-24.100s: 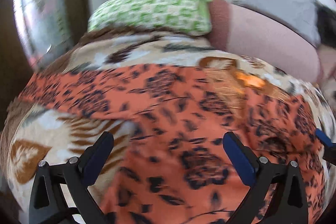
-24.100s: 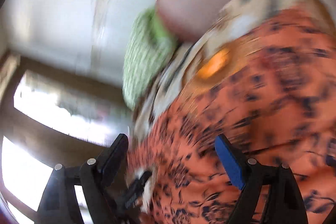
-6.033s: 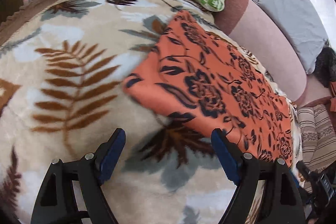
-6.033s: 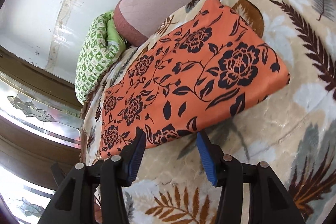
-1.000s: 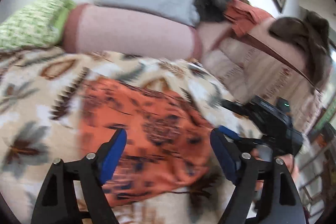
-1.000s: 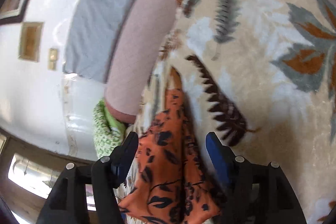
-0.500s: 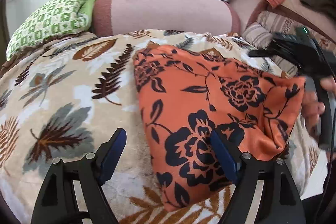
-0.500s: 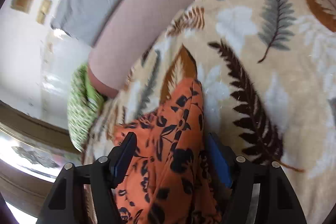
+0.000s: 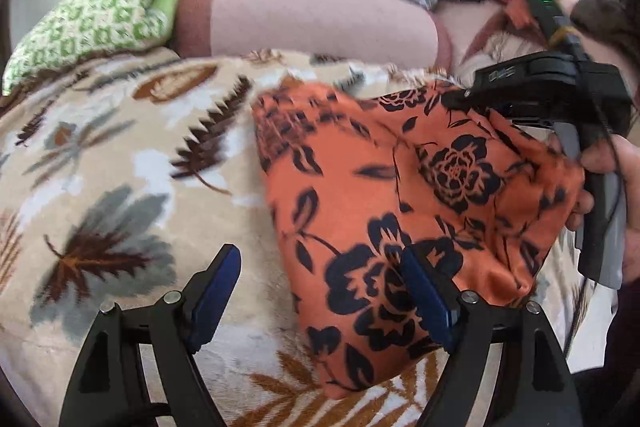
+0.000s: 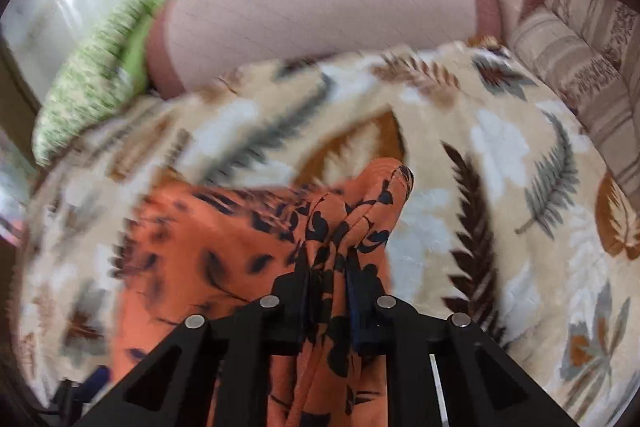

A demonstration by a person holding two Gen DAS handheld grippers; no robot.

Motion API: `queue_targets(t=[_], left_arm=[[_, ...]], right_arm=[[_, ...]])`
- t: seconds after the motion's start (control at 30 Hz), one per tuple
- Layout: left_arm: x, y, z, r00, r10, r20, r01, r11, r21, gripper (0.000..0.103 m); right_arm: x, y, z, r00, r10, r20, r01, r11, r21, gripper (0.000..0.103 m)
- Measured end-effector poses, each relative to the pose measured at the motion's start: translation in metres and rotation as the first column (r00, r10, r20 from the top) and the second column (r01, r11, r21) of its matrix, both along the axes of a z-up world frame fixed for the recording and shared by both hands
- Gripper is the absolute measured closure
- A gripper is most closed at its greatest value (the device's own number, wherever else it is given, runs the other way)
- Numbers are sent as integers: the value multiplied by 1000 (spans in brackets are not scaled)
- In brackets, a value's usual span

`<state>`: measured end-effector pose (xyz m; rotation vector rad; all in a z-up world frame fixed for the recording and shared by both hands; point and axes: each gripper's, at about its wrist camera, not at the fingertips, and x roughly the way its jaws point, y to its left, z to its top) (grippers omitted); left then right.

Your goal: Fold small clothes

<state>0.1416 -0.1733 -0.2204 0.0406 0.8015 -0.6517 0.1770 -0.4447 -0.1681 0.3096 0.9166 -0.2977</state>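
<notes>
Cloth [image 10: 240,247] bunches in my right tool [image 10: 328,279], just clamped shut on it; my spread, empty left tool [image 9: 320,291] straddles its lower-centre edge.

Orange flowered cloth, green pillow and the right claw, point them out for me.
Orange flowered cloth [image 9: 400,195], left wrist view, on its flat middle.
Green pillow [image 9: 96,27], left wrist view, on its patterned top.
Right claw [image 10: 328,291], right wrist view, between its tips, pinching the cloth.

left hand-held gripper [image 9: 320,291]: black frame; blue pads; silver screws | right hand-held gripper [image 10: 328,267]: black frame
</notes>
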Motion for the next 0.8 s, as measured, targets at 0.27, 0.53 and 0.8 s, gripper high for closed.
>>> queue_targets(t=[0.27, 0.53, 0.8], left_arm=[[-4, -5, -6, 999, 20, 30, -20, 1000, 8, 21], [-3, -22, -16, 1000, -27, -6, 27, 999, 47, 20], [-7, -19, -20, 999, -20, -25, 21, 999, 47, 20]], right_arm=[[-1, -40, -4, 951, 5, 308, -93, 957, 274, 87], [-20, -109, -46, 964, -254, 83, 206, 903, 376, 35], [-77, -26, 23, 948, 60, 311, -157, 943, 294, 73]])
